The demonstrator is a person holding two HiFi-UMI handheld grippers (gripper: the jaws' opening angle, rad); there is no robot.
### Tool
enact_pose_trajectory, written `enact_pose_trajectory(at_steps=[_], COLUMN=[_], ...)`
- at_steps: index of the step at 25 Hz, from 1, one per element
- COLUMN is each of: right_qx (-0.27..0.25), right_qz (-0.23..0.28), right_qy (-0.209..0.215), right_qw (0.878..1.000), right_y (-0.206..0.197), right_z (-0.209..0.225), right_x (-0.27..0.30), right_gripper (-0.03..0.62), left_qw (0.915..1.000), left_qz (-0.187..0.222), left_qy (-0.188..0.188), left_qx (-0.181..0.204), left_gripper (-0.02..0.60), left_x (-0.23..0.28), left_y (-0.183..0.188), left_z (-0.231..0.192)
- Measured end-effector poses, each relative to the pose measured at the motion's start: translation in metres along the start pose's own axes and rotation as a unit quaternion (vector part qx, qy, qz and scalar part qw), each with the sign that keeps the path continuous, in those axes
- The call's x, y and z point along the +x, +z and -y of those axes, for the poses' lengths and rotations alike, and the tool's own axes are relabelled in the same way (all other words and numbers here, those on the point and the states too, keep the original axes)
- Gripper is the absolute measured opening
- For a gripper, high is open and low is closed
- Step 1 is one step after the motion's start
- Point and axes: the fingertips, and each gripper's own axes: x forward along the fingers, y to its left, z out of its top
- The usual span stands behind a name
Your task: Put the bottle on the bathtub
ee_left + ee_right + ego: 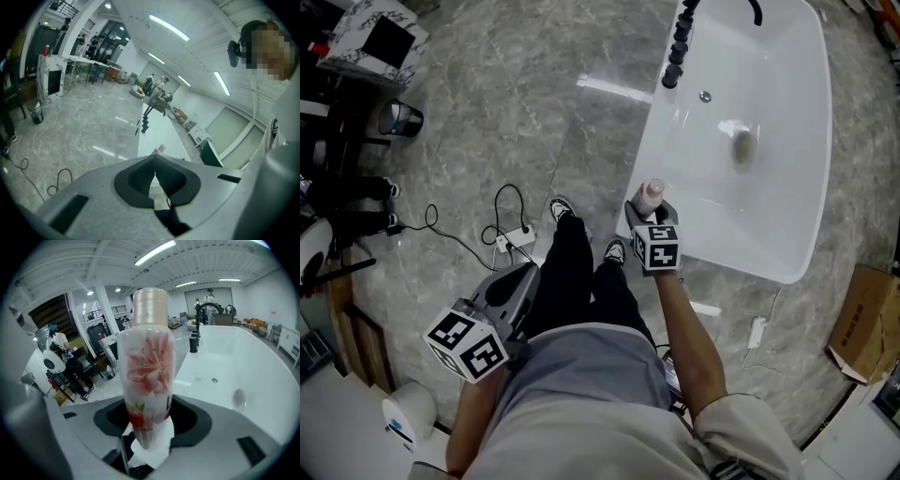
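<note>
**Bottle in right claw, at tub rim**

I read the right gripper (149,430) as clenched on the translucent plastic bottle with pink flower print and beige cap (146,366). The grip is low on its body and the bottle stands upright. In the head view the bottle is over the near corner rim of the glossy white bathtub (769,159); I cannot tell whether it touches the rim. The left gripper (154,161) has its jaws pressed together with nothing between them, low over the grey marble floor (506,122).

Head cam steeply down, both gripper cams low & fwd; bathtub (769,216) in all 3
</note>
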Motion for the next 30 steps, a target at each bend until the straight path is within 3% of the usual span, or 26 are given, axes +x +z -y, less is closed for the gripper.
enact_pose_trajectory(at_steps=[16,30], right_qx=[0.005,-0.025], right_qz=[-0.001,-0.032], right_qy=[-0.046,-0.032], right_qw=[0.999,0.999], right_y=[-0.016,-0.033], right_z=[0.01,-0.008], right_x=[0.013,0.007], right_gripper=[0.236,0.236], left_qw=[0.9999,0.9995], left_qz=[-0.009,0.006], left_qy=[-0.001,-0.016], left_qx=[-0.007,-0.028], left_gripper=[0.008,0.008], left_x=[-0.006,-0.003], left_y=[0.003,-0.003], left_z=[-0.023,-0.012])
